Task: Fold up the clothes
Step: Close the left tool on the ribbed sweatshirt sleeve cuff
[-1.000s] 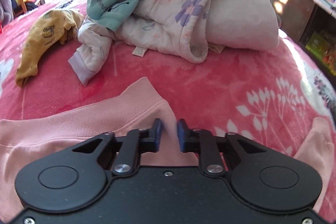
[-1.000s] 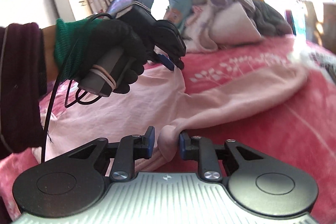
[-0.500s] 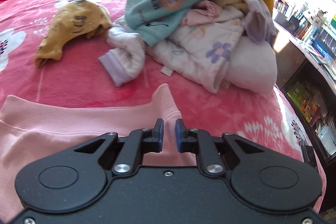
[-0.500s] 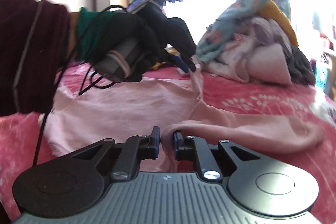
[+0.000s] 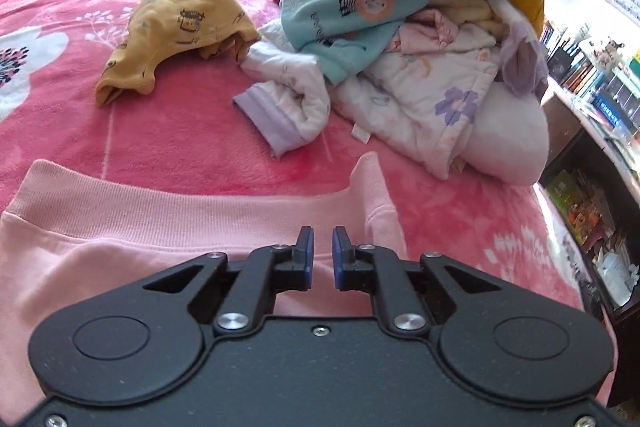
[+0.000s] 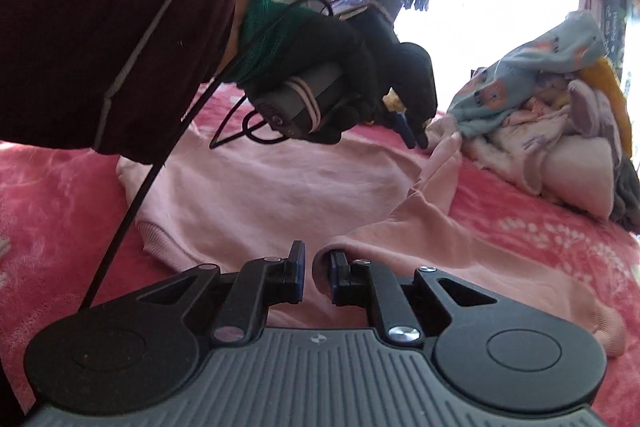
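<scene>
- Pink sweatshirt (image 6: 280,183) lies flat on the red bed blanket (image 5: 180,143), near me.
- My right tool (image 6: 316,267) pinches its sleeve fold.
- My left tool (image 5: 322,253), nearly closed, grips its hem corner.

Pale pink sweatshirt (image 5: 120,235), red floral blanket (image 5: 180,143)

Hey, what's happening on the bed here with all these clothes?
A person is folding a pink sweatshirt spread on the red blanket, using a handheld gripper in each hand. The right gripper is shut on a bunched fold of it; the left gripper pinches its raised edge. A pile of unfolded clothes waits behind.
</scene>
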Demonstrator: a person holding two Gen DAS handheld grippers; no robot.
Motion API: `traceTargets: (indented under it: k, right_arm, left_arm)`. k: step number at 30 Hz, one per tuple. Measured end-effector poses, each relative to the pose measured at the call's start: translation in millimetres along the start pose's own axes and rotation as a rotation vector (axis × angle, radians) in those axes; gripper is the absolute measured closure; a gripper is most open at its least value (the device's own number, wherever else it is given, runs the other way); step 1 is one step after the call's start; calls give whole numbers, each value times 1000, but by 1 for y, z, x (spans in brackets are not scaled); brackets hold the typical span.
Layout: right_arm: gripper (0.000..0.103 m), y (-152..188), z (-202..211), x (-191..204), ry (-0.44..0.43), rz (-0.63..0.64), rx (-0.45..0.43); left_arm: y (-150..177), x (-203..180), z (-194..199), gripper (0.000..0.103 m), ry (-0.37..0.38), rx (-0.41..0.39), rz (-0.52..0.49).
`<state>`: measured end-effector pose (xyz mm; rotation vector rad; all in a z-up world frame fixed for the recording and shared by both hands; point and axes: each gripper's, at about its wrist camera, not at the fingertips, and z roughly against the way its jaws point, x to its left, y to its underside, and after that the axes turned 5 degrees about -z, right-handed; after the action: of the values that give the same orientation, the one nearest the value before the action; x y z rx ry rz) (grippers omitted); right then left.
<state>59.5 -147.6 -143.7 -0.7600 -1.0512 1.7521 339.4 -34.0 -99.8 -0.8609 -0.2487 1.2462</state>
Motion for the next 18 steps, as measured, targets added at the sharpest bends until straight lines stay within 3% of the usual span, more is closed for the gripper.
traceTargets:
  k: [4, 6, 10, 12, 14, 16, 18]
  right_arm:
    - [85, 0, -13, 5, -18, 15, 50]
    - [74, -1, -14, 7, -38, 16, 53]
    - [57, -2, -9, 14, -56, 40, 30]
    - [43, -2, -8, 19, -68, 56, 22]
    - [42, -1, -9, 21, -72, 59, 31]
    - [43, -1, -10, 19, -75, 44, 33]
    - [43, -2, -9, 18, -79, 33, 26]
  left_arm:
    - [7, 0, -5, 94, 8, 2, 5]
    - [10, 1, -4, 93, 11, -6, 33]
    - [16, 1, 8, 76, 15, -35, 80]
    - [17, -3, 19, 74, 16, -60, 83]
    - [16, -8, 26, 70, 36, -73, 86]
    - [15, -14, 33, 57, 61, -83, 90]
    - [14, -24, 31, 57, 46, -55, 51]
